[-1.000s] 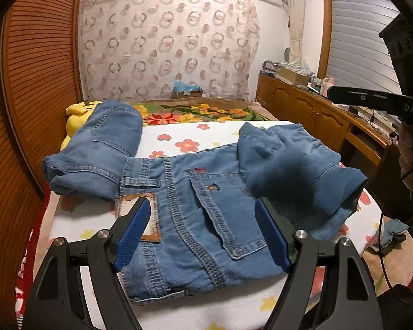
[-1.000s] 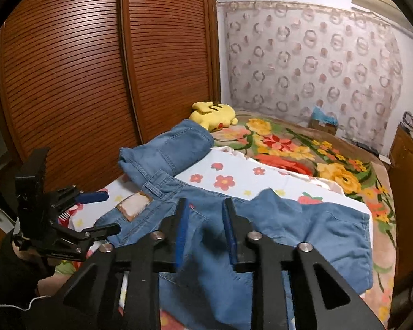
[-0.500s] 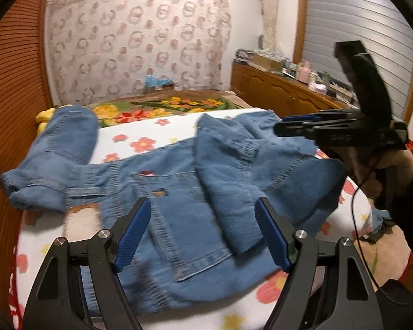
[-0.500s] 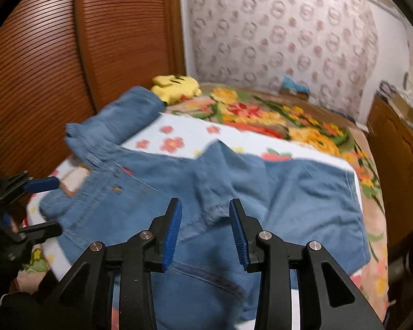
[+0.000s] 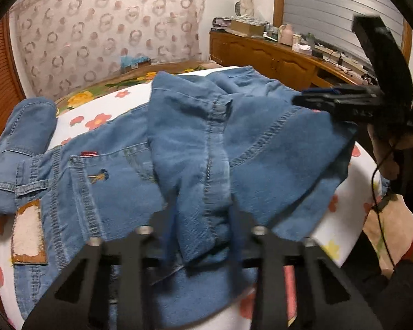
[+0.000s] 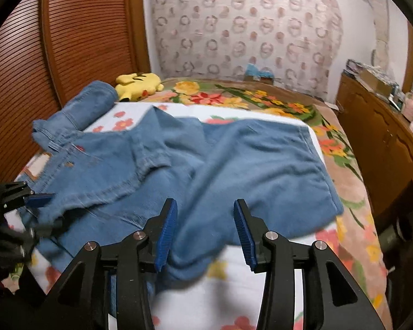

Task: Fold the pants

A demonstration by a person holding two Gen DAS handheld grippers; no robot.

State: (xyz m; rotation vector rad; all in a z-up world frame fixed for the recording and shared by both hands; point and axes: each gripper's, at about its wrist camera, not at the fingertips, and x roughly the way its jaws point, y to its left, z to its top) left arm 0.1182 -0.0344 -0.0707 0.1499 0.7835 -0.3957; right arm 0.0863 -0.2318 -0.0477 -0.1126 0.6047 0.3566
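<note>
The jeans (image 5: 129, 181) lie across the bed (image 6: 234, 297) on a white flowered sheet, waistband and leather patch (image 5: 27, 231) toward the wooden doors (image 6: 77, 35). One leg is rolled up beside the yellow plush (image 6: 139, 82) at the far corner; the other has been thrown back over the seat, and its hem end hangs loosely toward the near edge.

The left gripper (image 5: 202, 228) is down at that hem end with a strip of denim running between its fingers. The fingers are blurred, so I cannot tell whether they are pinching the cloth or only straddling it. The right gripper (image 6: 205, 231) is spread wide and holds nothing; it hangs just above the folded leg near the bed's edge.

Judging from this, the fold is in progress and untidy. The risks:
- if the left grip catches only the top layer, pulling will drag the leg askew and leave the wrinkles
- the denim is heavy and part of it overhangs the edge, so a loose hold could let it slide off the bed
- the two grippers work close together and could collide over the cloth
</note>
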